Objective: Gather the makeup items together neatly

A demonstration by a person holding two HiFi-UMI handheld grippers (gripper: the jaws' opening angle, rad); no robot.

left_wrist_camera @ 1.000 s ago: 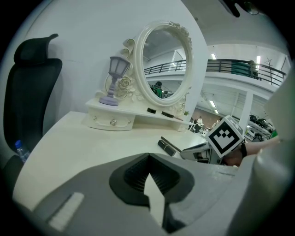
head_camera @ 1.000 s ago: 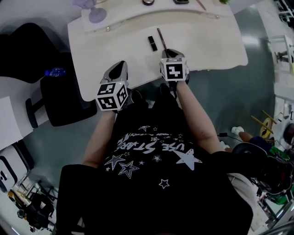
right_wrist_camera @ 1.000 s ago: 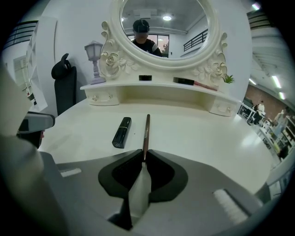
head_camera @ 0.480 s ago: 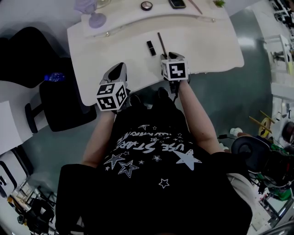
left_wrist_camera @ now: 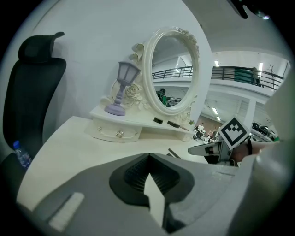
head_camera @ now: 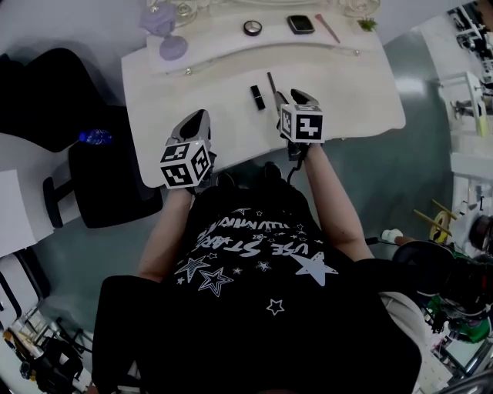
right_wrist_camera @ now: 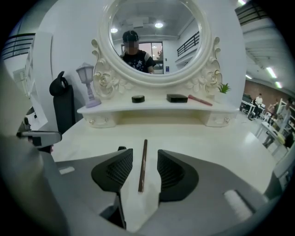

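Observation:
A thin brown pencil (head_camera: 272, 85) and a short black lipstick (head_camera: 258, 96) lie side by side on the white dressing table (head_camera: 354, 85). On its raised shelf sit a round compact (head_camera: 252, 28), a black case (head_camera: 300, 24) and a pink stick (head_camera: 327, 28). My right gripper (head_camera: 294, 97) hovers just right of the pencil's near end. In the right gripper view the pencil (right_wrist_camera: 142, 166) lies on the table between the jaws; they have just been opening and the pads stand clear of it. My left gripper (left_wrist_camera: 148, 156) is shut and empty, over the table's near left (head_camera: 199, 117).
An oval mirror (right_wrist_camera: 154, 39) and a purple lamp (head_camera: 171, 42) stand at the back of the shelf. A black office chair (head_camera: 108, 169) with a blue bottle (head_camera: 94, 137) on it stands left of the table. The person's legs are under the table's front edge.
The right gripper has risen off the table near the pencil and its jaws have parted. The head view has tipped forward, bringing the shelf items into sight. The left gripper has barely shifted.

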